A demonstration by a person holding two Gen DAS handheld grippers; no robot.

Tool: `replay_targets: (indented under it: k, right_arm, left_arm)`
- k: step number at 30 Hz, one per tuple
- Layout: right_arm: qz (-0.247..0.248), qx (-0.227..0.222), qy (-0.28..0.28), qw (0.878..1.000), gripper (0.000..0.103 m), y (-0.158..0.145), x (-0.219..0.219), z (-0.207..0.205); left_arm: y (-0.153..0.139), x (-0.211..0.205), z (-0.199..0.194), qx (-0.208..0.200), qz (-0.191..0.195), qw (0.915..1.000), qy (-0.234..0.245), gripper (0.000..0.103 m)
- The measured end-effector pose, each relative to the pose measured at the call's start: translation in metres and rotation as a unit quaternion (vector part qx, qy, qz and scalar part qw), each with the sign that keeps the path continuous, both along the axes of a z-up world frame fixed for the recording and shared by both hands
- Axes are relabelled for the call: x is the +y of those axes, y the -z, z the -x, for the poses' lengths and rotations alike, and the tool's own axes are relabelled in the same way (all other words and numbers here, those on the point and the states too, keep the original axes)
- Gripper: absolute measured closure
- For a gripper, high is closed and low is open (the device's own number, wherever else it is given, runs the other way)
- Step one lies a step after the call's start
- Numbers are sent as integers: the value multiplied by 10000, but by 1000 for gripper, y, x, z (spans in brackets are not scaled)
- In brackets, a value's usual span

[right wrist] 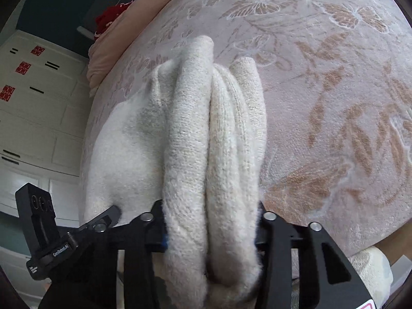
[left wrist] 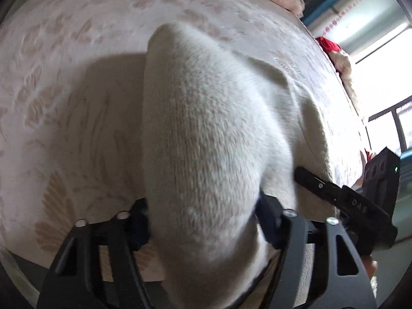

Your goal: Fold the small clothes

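Note:
A cream fuzzy knit garment (left wrist: 206, 128) lies on a pink patterned bedspread (left wrist: 64, 64). My left gripper (left wrist: 203, 221) is shut on a thick fold of it, raised off the bed. My right gripper (right wrist: 209, 226) is shut on bunched folds of the same garment (right wrist: 211, 141), which hang forward in several ridges. The right gripper also shows at the right edge of the left wrist view (left wrist: 347, 200); the left gripper shows at the lower left of the right wrist view (right wrist: 64, 237). The fingertips are buried in the cloth.
The bedspread with butterfly pattern (right wrist: 334, 103) spreads to the right. A pink pillow (right wrist: 116, 46) and a red cloth (right wrist: 110, 18) lie at the bed's far end. White cupboards (right wrist: 38, 116) stand beyond. A bright window (left wrist: 381, 77) is at the right.

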State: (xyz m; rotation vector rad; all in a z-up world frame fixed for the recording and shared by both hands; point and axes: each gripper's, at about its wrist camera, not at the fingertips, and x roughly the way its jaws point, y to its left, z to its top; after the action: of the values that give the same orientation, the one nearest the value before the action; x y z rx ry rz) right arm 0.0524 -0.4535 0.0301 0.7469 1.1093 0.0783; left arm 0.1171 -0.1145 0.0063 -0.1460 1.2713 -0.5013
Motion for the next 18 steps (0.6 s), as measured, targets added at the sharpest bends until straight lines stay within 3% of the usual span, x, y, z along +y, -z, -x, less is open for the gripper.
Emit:
replay_targets:
  k: [4,10,18]
  right_arm:
    - [87,-174,-13,9998,68,-32,10,18]
    - [262,-557,1,9981,69,-86,23,56]
    - [957,-1493,-90,9841,69,-184,45,92]
  left_arm:
    - [-32,-11,11,-280,-109,9992,261,55]
    - [-89,-15,40,-845,-203,9945,591,55]
    - [-165,6,74,-1635,124,9840,692,55]
